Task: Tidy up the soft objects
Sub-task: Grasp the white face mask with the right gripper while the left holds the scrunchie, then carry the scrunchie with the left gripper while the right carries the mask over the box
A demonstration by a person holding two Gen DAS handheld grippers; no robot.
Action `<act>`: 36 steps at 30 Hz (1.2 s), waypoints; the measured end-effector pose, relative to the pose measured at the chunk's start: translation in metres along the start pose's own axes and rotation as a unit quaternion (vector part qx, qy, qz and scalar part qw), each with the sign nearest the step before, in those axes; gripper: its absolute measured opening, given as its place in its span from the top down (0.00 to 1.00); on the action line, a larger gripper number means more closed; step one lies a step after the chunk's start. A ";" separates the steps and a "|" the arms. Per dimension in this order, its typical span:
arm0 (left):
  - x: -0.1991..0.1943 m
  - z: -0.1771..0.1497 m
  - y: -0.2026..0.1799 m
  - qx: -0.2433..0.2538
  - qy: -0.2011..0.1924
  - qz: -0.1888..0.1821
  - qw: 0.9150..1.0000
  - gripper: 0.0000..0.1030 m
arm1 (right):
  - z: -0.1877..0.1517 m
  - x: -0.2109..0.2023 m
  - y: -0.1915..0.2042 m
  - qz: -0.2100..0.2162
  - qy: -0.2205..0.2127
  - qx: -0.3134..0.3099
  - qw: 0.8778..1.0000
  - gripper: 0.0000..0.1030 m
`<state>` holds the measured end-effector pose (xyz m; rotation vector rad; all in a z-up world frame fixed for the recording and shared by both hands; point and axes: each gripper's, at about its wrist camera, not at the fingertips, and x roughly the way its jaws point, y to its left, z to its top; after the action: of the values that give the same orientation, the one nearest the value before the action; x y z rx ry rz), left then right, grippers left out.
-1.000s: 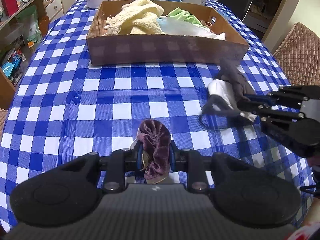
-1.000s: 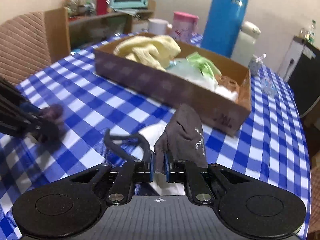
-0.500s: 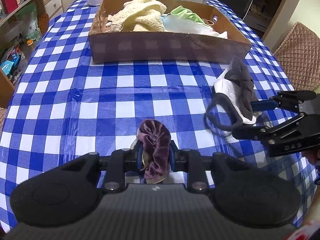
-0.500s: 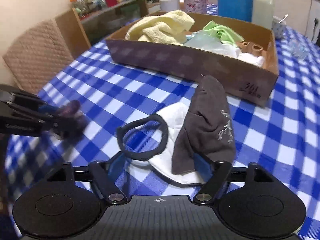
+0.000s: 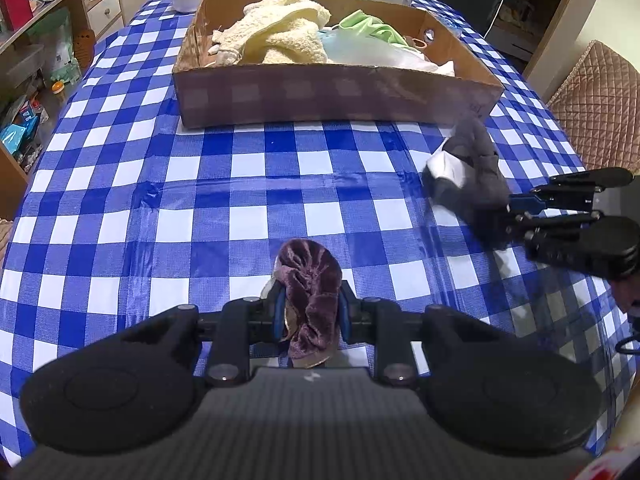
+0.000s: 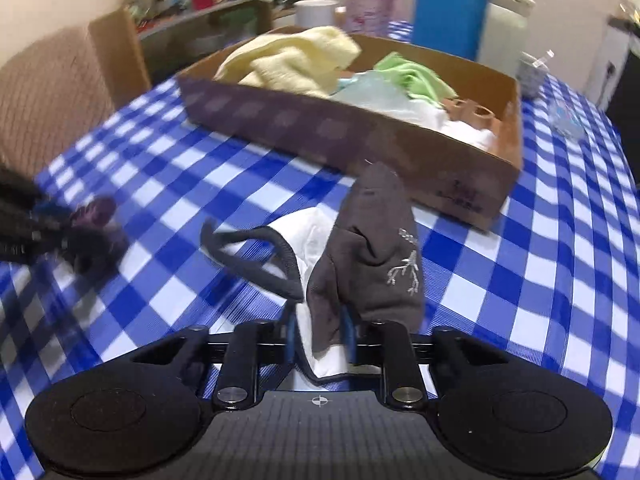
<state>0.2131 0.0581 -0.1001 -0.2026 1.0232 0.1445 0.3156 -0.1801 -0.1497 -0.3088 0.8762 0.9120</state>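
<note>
Right gripper (image 6: pixel 319 336) closing again on upright mask (image 6: pixel 368 256).

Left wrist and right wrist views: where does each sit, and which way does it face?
Left wrist: on the left tool, looking down-forward at the cardboard box; the right tool shows at right.
Right wrist: on the right tool, closing on the grey mask; the left tool shows blurred at left.
Shared: box, checked tablecloth.

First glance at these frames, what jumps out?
The blue-and-white checked tablecloth fills both views, with a cardboard box of towels and cloths at the far end. Each pair of tongs has fabric between its pads: the left tongs a purple velvet scrunchie, the right tongs, closing, a dark grey face mask.
</note>
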 end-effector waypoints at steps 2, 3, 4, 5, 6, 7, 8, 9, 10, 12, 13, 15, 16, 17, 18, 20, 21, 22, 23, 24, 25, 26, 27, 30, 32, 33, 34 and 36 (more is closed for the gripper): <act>-0.001 0.001 -0.001 0.001 -0.001 0.000 1.000 0.77 | 0.000 -0.002 0.000 -0.002 -0.004 -0.001 1.000 0.86; -0.002 0.001 -0.002 0.002 -0.003 0.001 1.000 0.77 | 0.000 -0.003 0.002 -0.006 -0.006 -0.005 1.000 0.88; -0.003 0.002 -0.002 0.003 -0.004 0.002 1.000 0.77 | -0.001 -0.004 0.004 -0.010 -0.008 -0.008 1.000 0.88; -0.004 0.002 -0.002 0.004 -0.006 0.003 1.000 0.77 | 0.000 -0.005 0.005 -0.011 -0.010 -0.008 1.000 0.89; -0.005 0.003 -0.002 0.004 -0.008 0.003 1.000 0.77 | 0.000 -0.007 0.006 -0.012 -0.013 -0.006 1.000 0.89; -0.007 0.004 -0.002 0.004 -0.011 0.005 1.000 0.77 | 0.001 -0.009 0.007 -0.012 -0.016 -0.004 1.000 0.89; -0.009 0.005 -0.002 0.005 -0.013 0.006 1.000 0.77 | 0.002 -0.012 0.007 -0.013 -0.019 -0.004 1.000 0.89; -0.011 0.006 -0.002 0.005 -0.016 0.007 1.000 0.77 | 0.003 -0.014 0.009 -0.013 -0.023 -0.005 1.000 0.90; -0.012 0.008 -0.002 0.005 -0.019 0.008 1.000 0.77 | 0.004 -0.017 0.010 -0.013 -0.027 -0.007 1.000 0.90; -0.016 0.010 -0.001 0.006 -0.025 0.009 1.000 0.77 | 0.007 -0.024 0.012 -0.015 -0.033 -0.011 0.999 0.90; -0.018 0.012 -0.001 0.008 -0.028 0.011 1.000 0.77 | 0.009 -0.028 0.013 -0.016 -0.037 -0.012 0.999 0.90; -0.022 0.016 -0.001 0.010 -0.035 0.013 0.999 0.77 | 0.013 -0.036 0.014 -0.018 -0.046 -0.015 0.999 0.90; -0.024 0.019 -0.001 0.010 -0.039 0.014 0.999 0.77 | 0.015 -0.040 0.015 -0.019 -0.050 -0.017 0.998 0.90; -0.026 0.022 -0.001 0.011 -0.044 0.014 0.999 0.77 | 0.017 -0.045 0.015 -0.020 -0.056 -0.018 0.998 0.90; -0.028 0.026 -0.001 0.013 -0.048 0.014 0.999 0.77 | 0.020 -0.051 0.015 -0.023 -0.061 -0.019 0.998 0.90; -0.032 0.033 -0.001 0.017 -0.058 0.015 0.998 0.77 | 0.026 -0.059 0.016 -0.029 -0.071 -0.029 0.997 0.90; -0.034 0.038 -0.002 0.021 -0.065 0.015 0.998 0.77 | 0.028 -0.063 0.017 -0.033 -0.076 -0.035 0.996 0.90; -0.035 0.043 -0.003 0.025 -0.070 0.014 0.997 0.77 | 0.031 -0.066 0.017 -0.035 -0.081 -0.040 0.995 0.90; -0.037 0.049 -0.003 0.030 -0.077 0.014 0.996 0.77 | 0.035 -0.069 0.017 -0.038 -0.086 -0.044 0.995 0.90; -0.038 0.055 -0.004 0.033 -0.083 0.014 0.996 0.77 | 0.039 -0.071 0.017 -0.042 -0.090 -0.047 0.994 0.90; -0.038 0.061 -0.005 0.037 -0.089 0.014 0.995 0.77 | 0.043 -0.073 0.016 -0.045 -0.095 -0.050 0.993 0.90; -0.039 0.068 -0.006 0.041 -0.096 0.014 0.994 0.77 | 0.047 -0.073 0.014 -0.048 -0.099 -0.052 0.993 0.90; -0.039 0.075 -0.007 0.045 -0.103 0.014 0.994 0.77 | 0.052 -0.073 0.013 -0.051 -0.102 -0.055 0.992 0.90; -0.039 0.097 -0.013 0.060 -0.124 0.013 0.990 0.77 | 0.066 -0.072 0.007 -0.061 -0.113 -0.060 0.990 0.90; -0.038 0.114 -0.017 0.070 -0.138 0.007 0.988 0.77 | 0.078 -0.068 0.004 -0.066 -0.117 -0.065 0.989 0.90; -0.036 0.122 -0.018 0.072 -0.142 0.006 0.987 0.77 | 0.085 -0.065 0.001 -0.068 -0.118 -0.066 0.988 0.90; -0.033 0.130 -0.021 0.075 -0.144 0.006 0.987 0.77 | 0.092 -0.061 -0.001 -0.071 -0.118 -0.067 0.988 0.90; -0.027 0.146 -0.024 0.082 -0.150 0.005 0.985 0.77 | 0.102 -0.052 -0.007 -0.076 -0.116 -0.071 0.988 0.90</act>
<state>0.3261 0.0683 -0.0006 -0.0244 0.7317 0.0960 0.3588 -0.1543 -0.0462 -0.3789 0.5654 0.8502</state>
